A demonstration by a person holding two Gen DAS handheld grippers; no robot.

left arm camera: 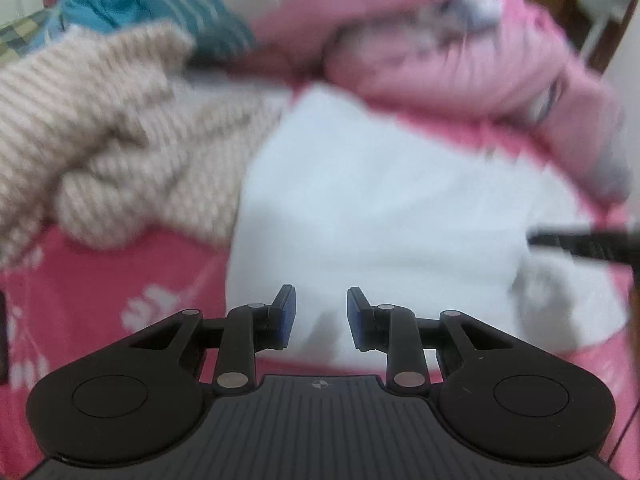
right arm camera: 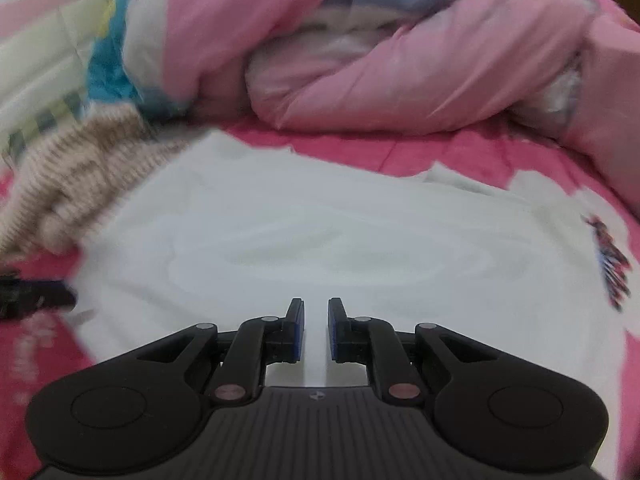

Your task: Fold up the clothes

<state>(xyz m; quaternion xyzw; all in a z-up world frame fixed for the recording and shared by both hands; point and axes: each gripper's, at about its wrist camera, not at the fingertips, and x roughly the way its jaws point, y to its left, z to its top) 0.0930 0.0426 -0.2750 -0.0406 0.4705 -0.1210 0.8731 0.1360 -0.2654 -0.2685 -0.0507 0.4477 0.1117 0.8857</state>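
- The white garment (right arm camera: 304,232) is left uncovered across its middle.
- Its left edge is crowded by a striped knit (right arm camera: 76,176).
- Behind it, passage is blocked by a heaped pink quilt (right arm camera: 400,68).

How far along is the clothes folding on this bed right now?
Done: the white T-shirt lies flat on the pink bedspread, seemingly partly folded. In hand: nothing; left gripper and right gripper are both open and empty above it. Left: finishing it, then the crumpled beige striped knit sweater.

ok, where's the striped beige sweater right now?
The beige sweater lies bunched at the left in both wrist views, touching the white shirt's left edge, on the pink bedsheet.
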